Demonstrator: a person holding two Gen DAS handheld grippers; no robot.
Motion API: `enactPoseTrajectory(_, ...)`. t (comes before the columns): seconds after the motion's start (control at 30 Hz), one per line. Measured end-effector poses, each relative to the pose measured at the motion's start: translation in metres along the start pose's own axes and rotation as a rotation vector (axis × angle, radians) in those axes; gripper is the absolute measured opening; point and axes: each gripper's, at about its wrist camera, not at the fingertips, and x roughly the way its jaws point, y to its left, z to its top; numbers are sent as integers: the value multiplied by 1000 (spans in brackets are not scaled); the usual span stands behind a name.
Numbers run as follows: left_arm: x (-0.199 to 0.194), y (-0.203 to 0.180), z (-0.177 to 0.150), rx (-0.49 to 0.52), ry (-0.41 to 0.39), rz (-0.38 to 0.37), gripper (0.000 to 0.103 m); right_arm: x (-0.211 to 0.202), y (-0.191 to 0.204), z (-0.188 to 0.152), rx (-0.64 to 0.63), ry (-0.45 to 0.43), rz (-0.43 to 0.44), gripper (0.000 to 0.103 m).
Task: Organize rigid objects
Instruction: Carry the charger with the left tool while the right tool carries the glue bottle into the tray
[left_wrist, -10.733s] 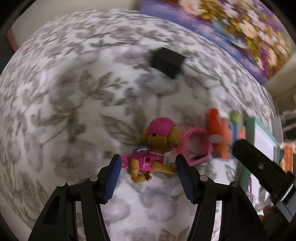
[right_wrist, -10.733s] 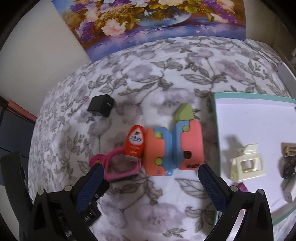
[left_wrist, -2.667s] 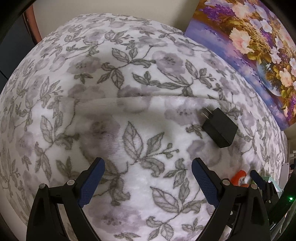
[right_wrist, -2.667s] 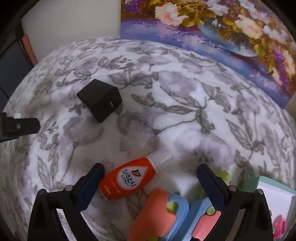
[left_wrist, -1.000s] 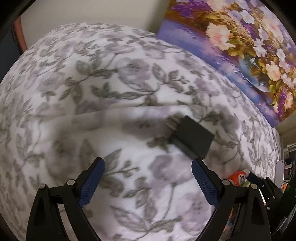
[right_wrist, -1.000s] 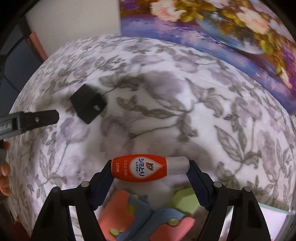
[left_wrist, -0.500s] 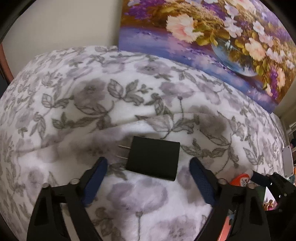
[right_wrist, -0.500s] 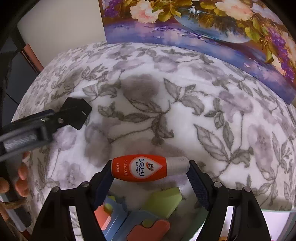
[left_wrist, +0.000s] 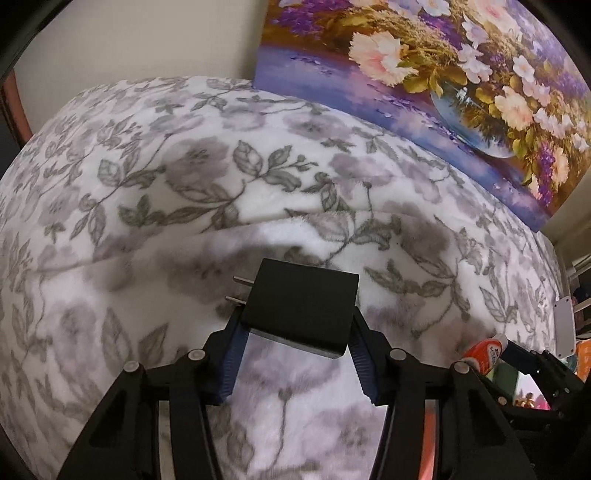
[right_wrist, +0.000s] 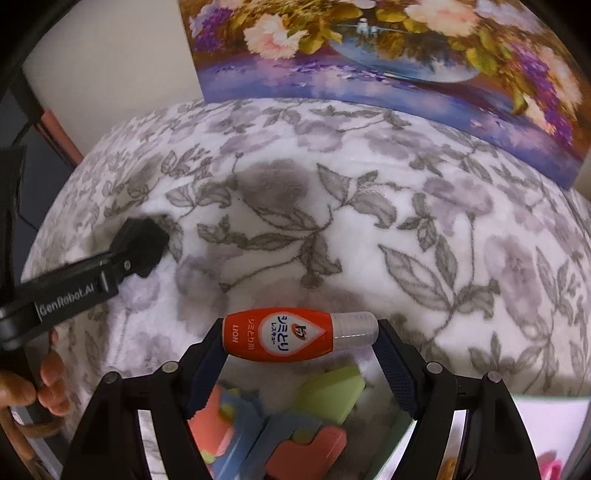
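Observation:
A black plug-in charger (left_wrist: 303, 306), prongs pointing left, sits between the fingers of my left gripper (left_wrist: 297, 326). The jaws are closing, and both blue pads touch the charger's sides just above the floral blanket (left_wrist: 177, 192). In the right wrist view the charger (right_wrist: 149, 236) shows at the left, at the tip of a left finger (right_wrist: 122, 260). My right gripper (right_wrist: 301, 338) is shut on an orange stain-remover bottle (right_wrist: 280, 334), which lies crosswise with its clear cap to the right. That bottle (left_wrist: 482, 352) also peeks in at the right edge of the left wrist view.
Orange, blue and green foam blocks (right_wrist: 295, 424) lie under the held bottle. A white tray (right_wrist: 546, 424) is at the lower right. A flower painting (right_wrist: 369, 55) leans against the wall behind the blanket. A person's fingers (right_wrist: 51, 384) hold the left gripper's handle.
The left gripper came over the charger and its jaws narrowed from wide open onto its sides. The right gripper kept hold of the bottle and barely moved.

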Motion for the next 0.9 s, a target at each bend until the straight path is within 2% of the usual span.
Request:
enactPoseTrajectory(0.23,-55,0,-6,-54,-41,-49,55,-45,9,-12,56,-56,8,80)
enactPoseTrajectory(0.37,-86,-9,-19,-37,-61,-52,55,-72,15,-23,88,-83,12,80)
enactPoseTrajectory(0.47,-107,-14,-36,-26,-83,-42,55,-93,21,-38,110,-109,-4,80)
enactPoseTrajectory(0.57,-122,-20,-58,-3,-90,-43,55,-110,23,-57,158,-132,19,80)
enactPoseTrajectory(0.7,-138,-23,-81,0,-95,-66,55,-131,18,-82,233,-146,-17,80)
enactPoseTrajectory(0.9,-152,-42,-115,55,-110,-86,55,-166,3,-116,312,-180,-84,80)
